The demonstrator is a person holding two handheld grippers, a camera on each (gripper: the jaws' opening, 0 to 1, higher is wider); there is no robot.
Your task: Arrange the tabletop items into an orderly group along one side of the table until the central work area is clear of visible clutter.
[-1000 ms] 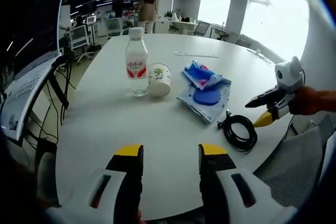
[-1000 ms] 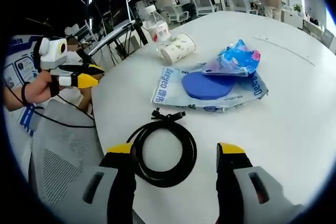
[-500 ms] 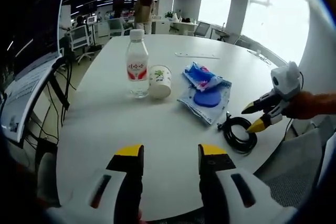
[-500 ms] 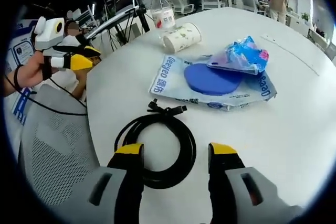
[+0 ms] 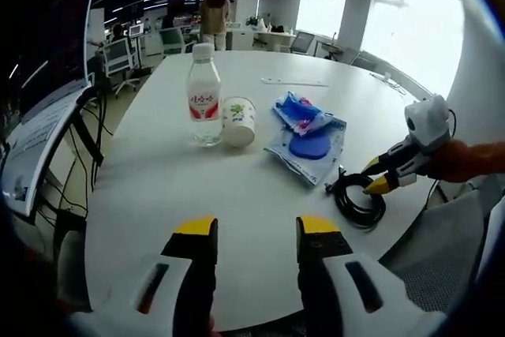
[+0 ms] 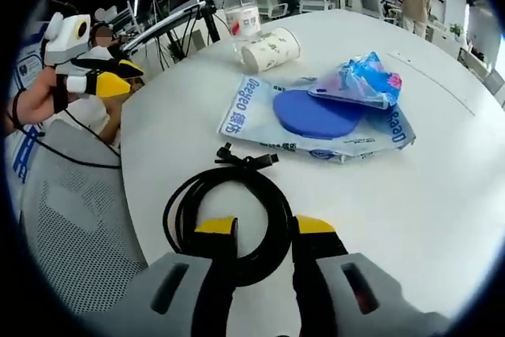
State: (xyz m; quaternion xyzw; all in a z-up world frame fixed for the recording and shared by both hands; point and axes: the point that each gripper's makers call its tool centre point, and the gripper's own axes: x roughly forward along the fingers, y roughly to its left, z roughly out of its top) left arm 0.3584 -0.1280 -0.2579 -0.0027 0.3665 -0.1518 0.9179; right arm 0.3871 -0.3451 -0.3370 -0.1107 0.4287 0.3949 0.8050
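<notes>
On the round white table (image 5: 237, 195) sits a small cluster of stuff: a clear water bottle (image 5: 203, 95) with a red label stands upright, and a paper cup (image 5: 239, 121) lies on its side just beside it, pretty much touching. Off to the right of those in the left gripper view there's a flat blue-and-white printed bag (image 5: 309, 146) with a crinkly blue snack packet (image 5: 301, 114) resting on top of its far end. Closest to the table edge is a coiled black cable (image 6: 229, 215), its plug ends poking out toward the flat bag. The right gripper (image 6: 265, 227) is right down at that coil, with the near side of the loop sitting between its yellow-tipped jaws; the jaws are fairly close together, but I can't tell if they're actually pinching the cable. Same gripper shows in the left gripper view, held by a hand in an orange sleeve (image 5: 473, 159), tips at the coil. The left gripper (image 5: 248, 230) hovers over bare tabletop near the opposite edge, jaws apart, holding nothing. A grey mesh chair (image 6: 75, 211) sits by the table edge next to the cable, and a thin pale strip (image 5: 296, 82) lies farther back on the table. Office desks and a standing person (image 5: 211, 17) are in the background.
</notes>
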